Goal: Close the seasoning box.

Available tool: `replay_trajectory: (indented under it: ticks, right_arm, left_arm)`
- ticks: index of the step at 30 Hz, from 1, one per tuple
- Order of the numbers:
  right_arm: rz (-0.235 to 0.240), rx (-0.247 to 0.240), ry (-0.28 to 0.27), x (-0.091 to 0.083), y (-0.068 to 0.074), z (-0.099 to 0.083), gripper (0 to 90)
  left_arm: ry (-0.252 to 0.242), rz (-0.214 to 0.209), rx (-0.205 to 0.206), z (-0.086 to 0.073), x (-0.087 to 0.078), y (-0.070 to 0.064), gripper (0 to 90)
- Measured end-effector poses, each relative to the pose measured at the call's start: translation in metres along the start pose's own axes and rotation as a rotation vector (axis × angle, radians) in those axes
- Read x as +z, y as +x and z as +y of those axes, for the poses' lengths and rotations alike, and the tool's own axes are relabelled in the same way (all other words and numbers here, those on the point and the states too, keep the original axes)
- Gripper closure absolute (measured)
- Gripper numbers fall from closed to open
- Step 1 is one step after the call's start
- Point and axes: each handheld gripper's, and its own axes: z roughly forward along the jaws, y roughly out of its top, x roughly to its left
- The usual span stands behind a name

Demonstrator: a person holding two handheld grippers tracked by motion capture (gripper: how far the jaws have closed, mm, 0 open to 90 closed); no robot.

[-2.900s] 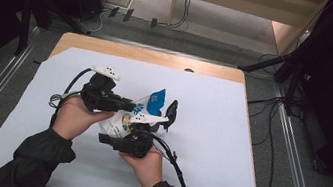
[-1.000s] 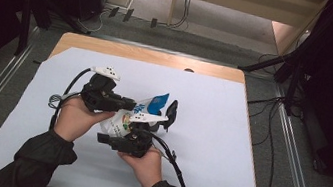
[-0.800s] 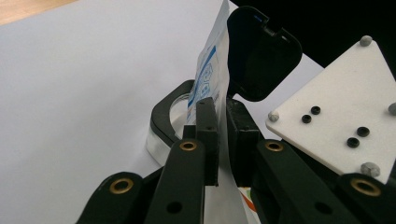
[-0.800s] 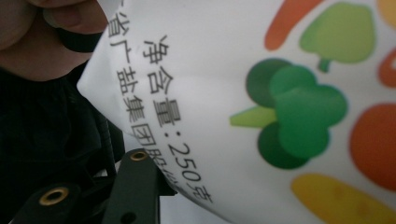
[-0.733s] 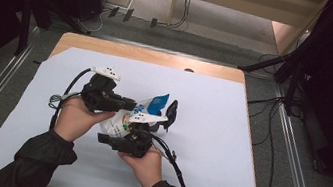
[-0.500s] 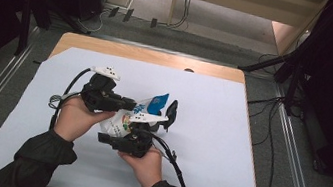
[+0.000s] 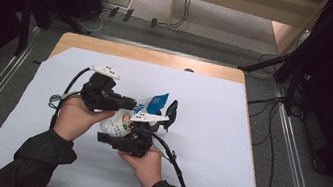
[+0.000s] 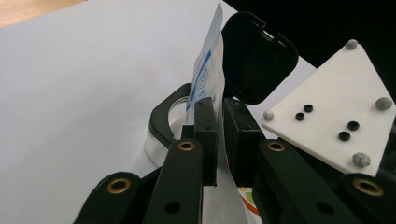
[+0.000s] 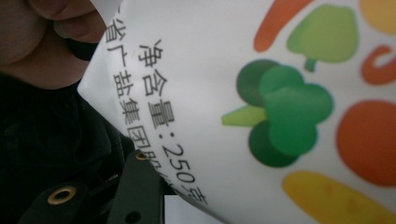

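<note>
Left claw pinches the white bag upright; right claw sits against it, grip unclear

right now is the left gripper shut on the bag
Yes: the left gripper has its jaws pressed on the bag edge between them.

You have: 1 white printed plastic pouch; 1 black hinged-lid container; 2 black two-jaw grippers — left, right; 1 white table sheet
</note>
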Motion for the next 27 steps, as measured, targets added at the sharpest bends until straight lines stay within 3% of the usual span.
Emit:
replay_trajectory:
  ticks: [27]
  right_arm:
    - [-0.005,-0.017,0.012,0.0008,0.0031,0.0009,60.0]
  left_arm:
    - [0.007,0.003,0.015,0.0021,-0.0011,-0.0009,85.0]
